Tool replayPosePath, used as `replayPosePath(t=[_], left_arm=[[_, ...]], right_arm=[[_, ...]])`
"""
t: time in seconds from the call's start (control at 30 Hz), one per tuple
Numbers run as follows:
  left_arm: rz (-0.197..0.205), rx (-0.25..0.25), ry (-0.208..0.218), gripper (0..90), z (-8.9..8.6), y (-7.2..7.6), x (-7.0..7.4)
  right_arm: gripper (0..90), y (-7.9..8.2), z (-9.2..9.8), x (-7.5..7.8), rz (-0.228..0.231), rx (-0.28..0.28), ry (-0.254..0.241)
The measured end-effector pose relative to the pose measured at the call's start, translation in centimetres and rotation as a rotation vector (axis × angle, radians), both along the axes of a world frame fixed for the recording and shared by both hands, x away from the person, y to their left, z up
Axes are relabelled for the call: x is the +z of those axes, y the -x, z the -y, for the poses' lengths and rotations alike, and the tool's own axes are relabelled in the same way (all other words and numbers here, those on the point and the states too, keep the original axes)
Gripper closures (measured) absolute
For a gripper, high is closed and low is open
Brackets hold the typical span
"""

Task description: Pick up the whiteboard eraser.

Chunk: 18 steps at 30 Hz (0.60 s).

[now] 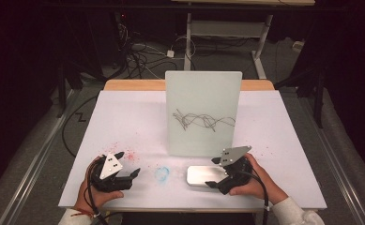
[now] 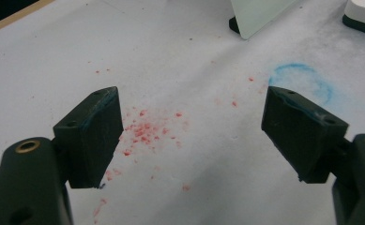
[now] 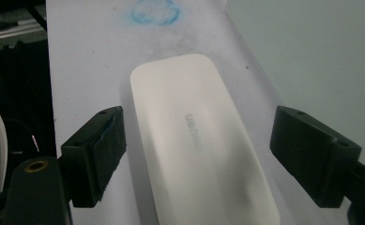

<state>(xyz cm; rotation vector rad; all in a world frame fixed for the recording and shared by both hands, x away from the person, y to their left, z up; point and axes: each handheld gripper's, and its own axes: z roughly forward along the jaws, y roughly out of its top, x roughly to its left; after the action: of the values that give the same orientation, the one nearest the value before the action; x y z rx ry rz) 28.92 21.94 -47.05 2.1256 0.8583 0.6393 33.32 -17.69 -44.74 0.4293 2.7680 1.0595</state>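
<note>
A white, rounded eraser block [image 1: 203, 175] lies flat on the white worktop [image 1: 124, 117], just in front of an upright whiteboard [image 1: 203, 112] that carries grey scribbled lines [image 1: 203, 122]. Its long axis runs left to right across the worktop, parallel to the board's lower edge, one end pointing toward a faint blue ring smudge [image 1: 162, 172]. The right tool [image 1: 220, 172] is released, its jaws spread wide on either side of the block's near end without touching it; in the right gripper view the block [image 3: 199, 140] runs lengthwise away between the jaws. Judging by this, the pick-up has not yet been made, and the scribbles on the board are unwiped, so nearly all the work seems to lie ahead. The left tool [image 1: 128, 166] is released too, over a scatter of red specks [image 2: 147, 131], well apart from the block.
</note>
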Motion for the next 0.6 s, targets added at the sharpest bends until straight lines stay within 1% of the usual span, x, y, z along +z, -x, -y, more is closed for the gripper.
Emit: replayPosePath(t=[0.07,0.1,0.23,0.3,0.33,0.47,0.6], left_arm=[[-0.003,0.005,-0.016,20.0,0.0,0.1,-0.1],[-0.005,0.006,-0.017,20.0,0.0,0.1,-0.1],[-0.005,0.005,-0.022,20.0,0.0,0.2,-0.2],[-0.004,0.003,-0.026,20.0,0.0,0.2,-0.2],[-0.007,0.002,-0.031,20.0,0.0,0.2,-0.2],[-0.013,-0.004,-0.041,20.0,0.2,0.1,-0.3],[-0.012,-0.008,-0.046,20.0,0.2,0.1,-0.3]], right_arm=[[19.4,-0.2,-0.4,-0.4,-0.012,0.017,0.019],[19.4,-0.4,-0.8,-0.8,-0.023,0.03,0.039],[19.4,-0.7,-1.3,-1.3,-0.04,0.041,0.056],[20.4,-1.0,-1.6,-1.7,-0.046,0.049,0.059],[22.6,-1.3,-1.8,-2.0,-0.056,0.053,0.065],[23.6,-1.3,-2.1,-2.1,-0.055,0.062,0.079],[24.8,-1.3,-2.1,-2.1,-0.049,0.071,0.082]])
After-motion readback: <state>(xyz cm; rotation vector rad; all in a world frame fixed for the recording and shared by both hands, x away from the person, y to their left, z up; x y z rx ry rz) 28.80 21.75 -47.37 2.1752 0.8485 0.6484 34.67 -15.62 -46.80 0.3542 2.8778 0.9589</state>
